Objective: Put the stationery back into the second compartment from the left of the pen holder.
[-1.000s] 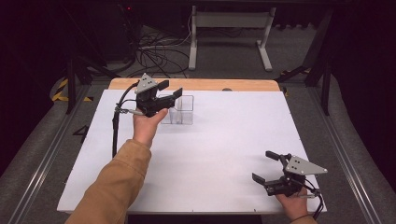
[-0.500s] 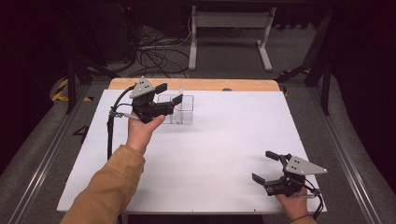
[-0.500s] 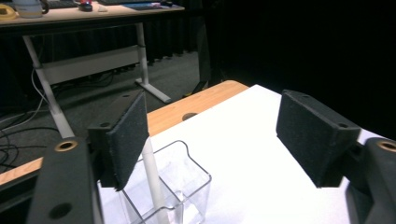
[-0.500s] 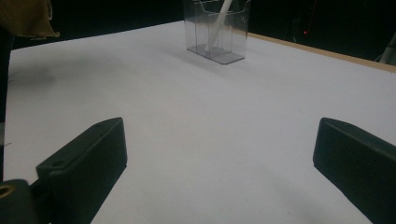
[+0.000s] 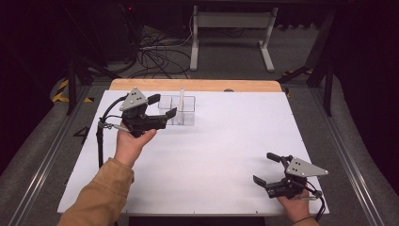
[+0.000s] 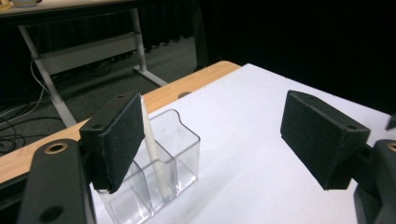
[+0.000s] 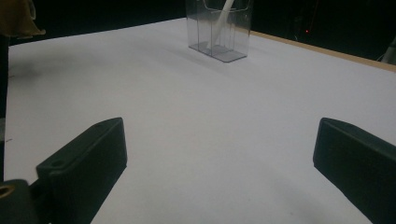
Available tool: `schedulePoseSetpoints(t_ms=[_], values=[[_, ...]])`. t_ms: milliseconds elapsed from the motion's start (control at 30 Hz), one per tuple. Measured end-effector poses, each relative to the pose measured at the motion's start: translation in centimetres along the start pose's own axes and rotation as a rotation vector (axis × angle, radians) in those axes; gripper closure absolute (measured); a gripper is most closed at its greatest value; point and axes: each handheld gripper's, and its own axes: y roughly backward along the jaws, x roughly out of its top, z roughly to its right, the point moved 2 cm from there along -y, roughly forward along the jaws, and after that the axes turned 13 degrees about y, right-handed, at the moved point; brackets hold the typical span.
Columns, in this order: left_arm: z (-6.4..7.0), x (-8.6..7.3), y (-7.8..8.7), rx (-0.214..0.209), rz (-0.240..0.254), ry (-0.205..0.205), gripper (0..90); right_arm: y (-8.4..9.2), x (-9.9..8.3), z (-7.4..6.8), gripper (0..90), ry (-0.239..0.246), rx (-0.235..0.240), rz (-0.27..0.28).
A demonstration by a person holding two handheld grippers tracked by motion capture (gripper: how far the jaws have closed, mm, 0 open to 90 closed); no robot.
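A clear plastic holder (image 5: 178,113) with several compartments stands at the back of the white table, left of centre. A thin white stick (image 5: 182,96) leans upright in it. My left gripper (image 5: 165,105) hovers open just left of the holder, with nothing between its jaws. In the left gripper view the holder (image 6: 180,149) and stick (image 6: 153,149) sit beside the left jaw, and the gripper (image 6: 215,135) holds nothing. My right gripper (image 5: 263,167) rests open at the front right, far from the holder (image 7: 218,35). In its own view it (image 7: 219,158) is open over bare table.
The white table top (image 5: 226,141) has a wooden strip (image 5: 197,85) along its far edge. Beyond it are a desk frame (image 5: 230,28) and cables (image 5: 150,52) on the floor. A black cable (image 5: 99,136) hangs from my left gripper.
My left gripper has drawn back to the left and nearer the person, away from the top of the holder. The right gripper has stayed put.
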Motion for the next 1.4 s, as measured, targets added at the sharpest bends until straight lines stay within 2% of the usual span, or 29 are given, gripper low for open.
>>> schedulePoseSetpoints(t_ms=[333,500,567,700,767,900,1000,1200,1400], values=[[0.7,-2.1,2.6,-0.032,-0.023,-0.051,20.8,0.0,0.1,-0.1,3.3,0.0,0.012,-0.003],[0.3,-3.6,3.5,-0.073,-0.053,-0.009,20.8,0.0,0.1,-0.1,3.3,-0.001,0.021,-0.001],[0.2,-4.1,3.9,-0.07,-0.058,-0.017,20.3,0.0,0.1,-0.1,3.3,-0.002,0.022,-0.002],[-0.1,-5.2,4.7,-0.037,-0.076,-0.068,19.6,0.0,0.1,-0.1,3.4,-0.002,0.027,-0.002],[-0.3,-5.9,5.1,-0.032,-0.081,-0.065,19.4,0.0,0.1,-0.1,3.3,-0.004,0.027,-0.005],[-1.0,-7.3,5.7,-0.038,-0.075,-0.024,19.1,0.0,0.1,-0.1,3.0,-0.011,0.027,-0.005],[-1.5,-8.4,6.0,-0.058,-0.085,0.012,19.1,0.0,0.1,-0.1,3.0,-0.01,0.028,-0.006],[-2.3,-10.7,6.5,-0.065,-0.099,0.028,18.9,-0.1,0.1,-0.1,3.0,-0.008,0.03,-0.004],[-2.9,-12.4,6.8,-0.069,-0.101,0.082,18.9,-0.1,0.1,-0.1,2.9,-0.009,0.032,-0.005]])
